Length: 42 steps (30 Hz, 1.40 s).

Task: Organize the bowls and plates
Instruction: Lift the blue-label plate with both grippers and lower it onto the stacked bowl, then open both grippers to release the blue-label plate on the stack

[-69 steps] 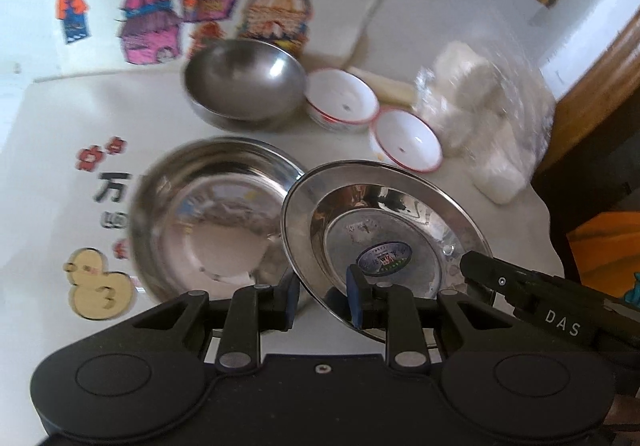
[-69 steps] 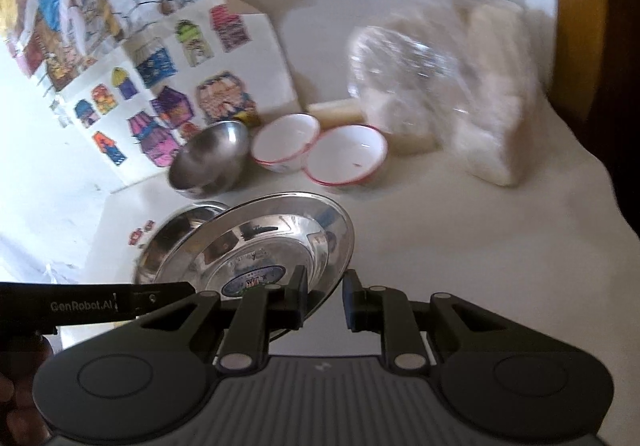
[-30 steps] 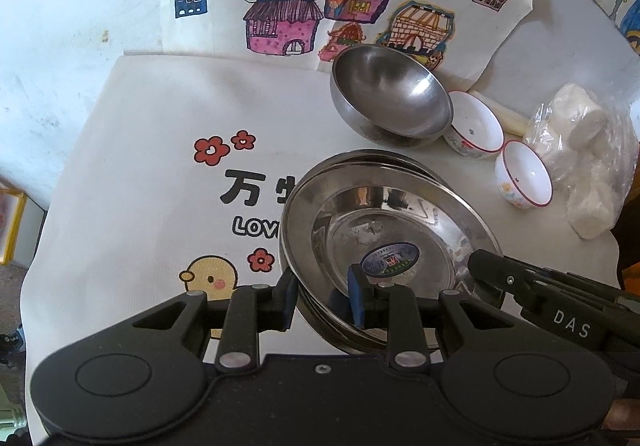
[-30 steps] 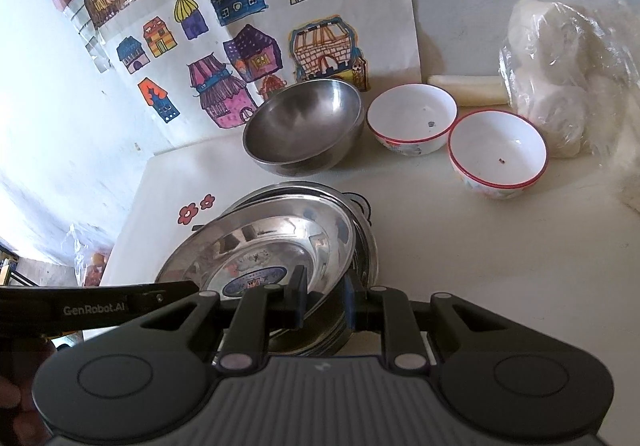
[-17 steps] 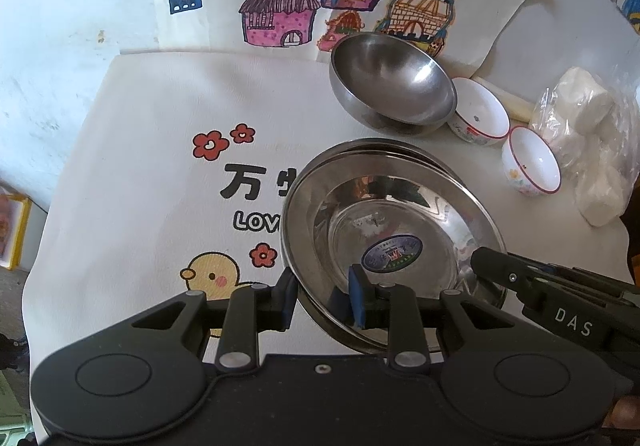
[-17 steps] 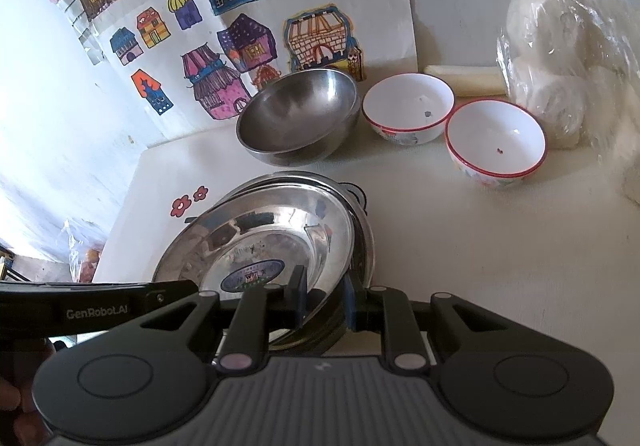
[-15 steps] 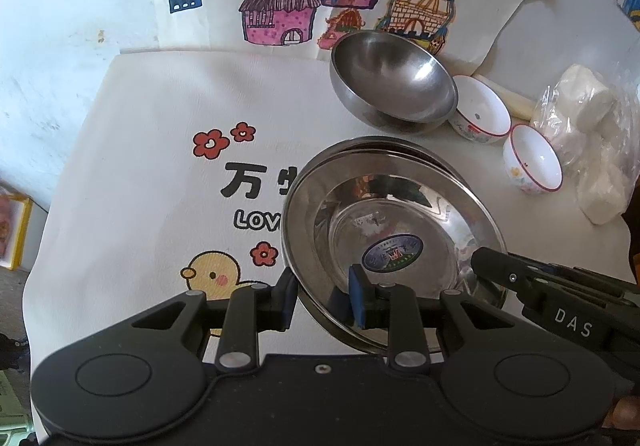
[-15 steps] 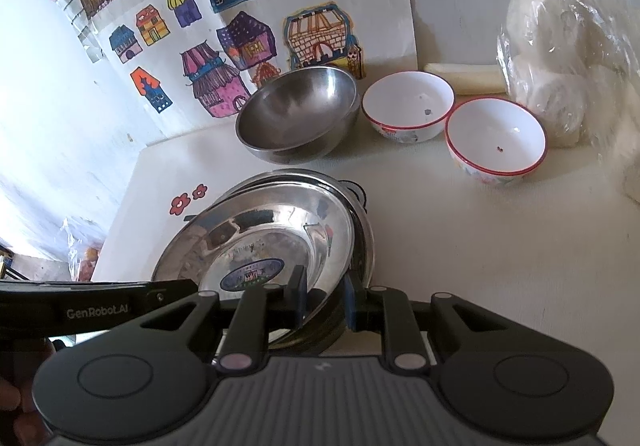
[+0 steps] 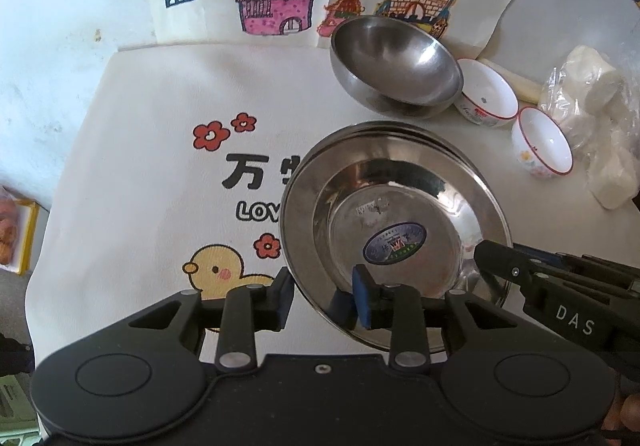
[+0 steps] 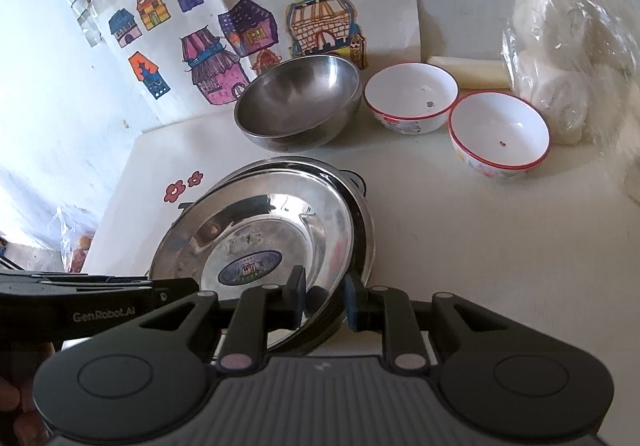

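Note:
A steel plate (image 9: 394, 222) with a blue oval sticker lies on top of a second steel plate (image 9: 400, 128) on the printed cloth. My left gripper (image 9: 322, 298) straddles its near rim. Its jaws are opening, and a strip of cloth shows between the left pad and the rim. In the right wrist view the same steel plate (image 10: 256, 238) has its right rim between the fingers of my right gripper (image 10: 325, 300), which is shut on it. The lower plate (image 10: 366, 214) shows only as an edge. Each gripper's body reaches into the other's view.
Behind the plates stand a deep steel bowl (image 9: 394, 58) and two white bowls with red rims (image 9: 488, 94) (image 9: 544, 146). A plastic bag of white lumps (image 9: 592, 106) and a cream stick (image 10: 468, 72) lie far right. House drawings (image 9: 276, 2) lean at the back.
The sticker plate, held up to the right of the other steel plate at first, has come to lie over it. My left gripper's fingers now stand slightly wider apart.

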Available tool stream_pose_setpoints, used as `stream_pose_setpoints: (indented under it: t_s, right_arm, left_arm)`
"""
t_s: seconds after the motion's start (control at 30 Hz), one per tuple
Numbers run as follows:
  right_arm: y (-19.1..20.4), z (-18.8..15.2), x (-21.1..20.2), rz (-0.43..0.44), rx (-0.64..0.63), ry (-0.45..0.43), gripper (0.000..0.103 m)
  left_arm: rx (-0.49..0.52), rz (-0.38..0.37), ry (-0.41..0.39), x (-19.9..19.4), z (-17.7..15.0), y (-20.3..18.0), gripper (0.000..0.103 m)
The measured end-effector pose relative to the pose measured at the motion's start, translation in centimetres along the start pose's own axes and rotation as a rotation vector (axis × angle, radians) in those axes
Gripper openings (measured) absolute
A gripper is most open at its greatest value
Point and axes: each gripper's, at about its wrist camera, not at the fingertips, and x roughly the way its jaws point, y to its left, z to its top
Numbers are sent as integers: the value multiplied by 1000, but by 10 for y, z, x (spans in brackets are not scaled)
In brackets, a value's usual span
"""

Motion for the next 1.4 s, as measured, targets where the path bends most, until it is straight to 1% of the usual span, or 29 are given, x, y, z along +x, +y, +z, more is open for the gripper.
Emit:
stream_pose_setpoints:
  t_s: [0.33, 0.47, 0.53, 0.73, 0.77, 0.87, 0.93, 1.0, 1.07, 1.1, 1.17, 1.2, 1.23, 1.27, 1.33, 1.4]
  right_arm:
    - [1, 1, 0, -7, -19, 2, 22]
    - [0, 2, -1, -22, -24, -5, 23]
    - [-1, 3, -1, -25, -23, -9, 24]
    - [-1, 4, -1, -28, -20, -12, 26]
    - [-2, 4, -1, -29, -20, -14, 27]
    - [-2, 3, -3, -34, -15, -19, 30]
    - [-4, 4, -4, -39, -11, -23, 32]
    - [-5, 3, -6, -46, -7, -27, 39]
    - [-8, 3, -9, -50, -2, -33, 51]
    - [-9, 3, -10, -53, 1, -36, 53]
    - [-12, 1, -14, -63, 10, -44, 68]
    - [-14, 1, -17, -70, 17, -48, 72]
    - [-16, 0, -19, -75, 25, -51, 81]
    - [-19, -1, -21, -78, 36, -53, 90]
    - [-23, -3, -24, -85, 57, -58, 99]
    - [-27, -5, -27, -98, 76, -65, 103]
  left_arm:
    - [-4, 9, 13, 4, 0, 1, 36]
    - [1, 14, 26, 7, 0, 0, 34]
    - [1, 13, 32, 7, 0, 0, 33]
    - [-2, 13, 34, 6, 0, -1, 33]
    - [-6, 13, 35, 6, 0, 0, 34]
    - [-7, 9, 34, 6, 0, 0, 42]
    - [-8, 8, 32, 5, 0, 1, 55]
    - [-17, 4, 26, 3, 0, 2, 62]
    - [-20, 10, 21, 1, 0, 3, 70]
    - [-23, 18, 16, -1, 1, 4, 76]
    - [-30, 27, 0, -6, 2, 6, 81]
    - [-33, 31, -7, -8, 2, 7, 85]
    - [-36, 35, -12, -9, 3, 8, 89]
    - [-41, 43, -18, -10, 4, 9, 91]
    - [-48, 49, -22, -12, 5, 11, 101]
    - [-59, 54, -27, -13, 7, 14, 102]
